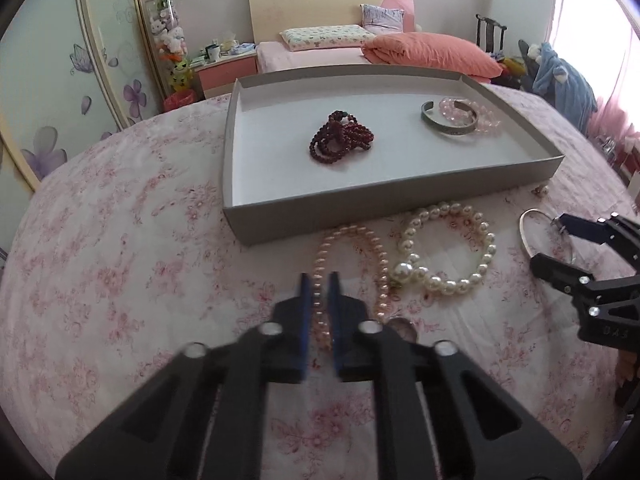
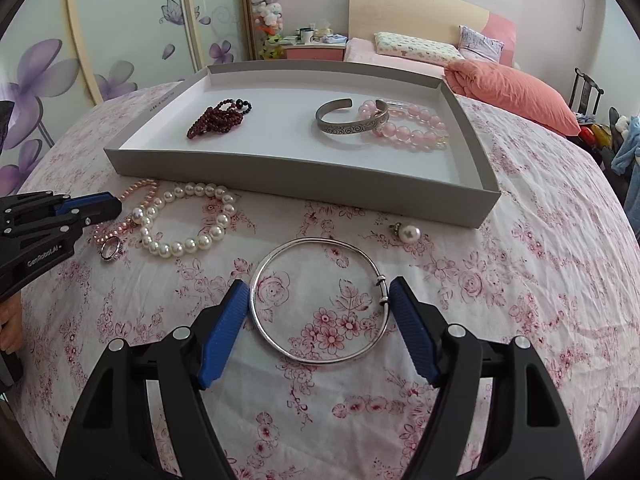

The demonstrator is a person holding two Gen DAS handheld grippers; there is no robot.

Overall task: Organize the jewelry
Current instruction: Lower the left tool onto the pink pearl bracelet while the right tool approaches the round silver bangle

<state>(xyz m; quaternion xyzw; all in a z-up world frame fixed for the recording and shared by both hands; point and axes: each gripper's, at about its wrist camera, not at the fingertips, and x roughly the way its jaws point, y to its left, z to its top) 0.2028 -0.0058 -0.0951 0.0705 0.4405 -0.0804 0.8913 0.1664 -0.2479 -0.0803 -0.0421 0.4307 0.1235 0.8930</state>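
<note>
The left gripper [image 1: 320, 280] is pinching the pink pearl strand [image 1: 352, 240] on the floral cloth [image 1: 120, 240] before the tray [image 1: 400, 196], light, limp and slippery, while the right gripper [image 2: 318, 300] stands spread around the stiff silver bangle [image 2: 320, 300].

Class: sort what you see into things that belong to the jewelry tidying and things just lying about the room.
Job: tray, pink pearl strand, white pearl bracelet, silver bangle, ring, pearl pendant.
Lying about: pillow, plush toys, chair.

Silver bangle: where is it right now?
Right wrist view: the silver bangle lies flat on the floral cloth between the right gripper's open jaws, in front of the tray.
</note>
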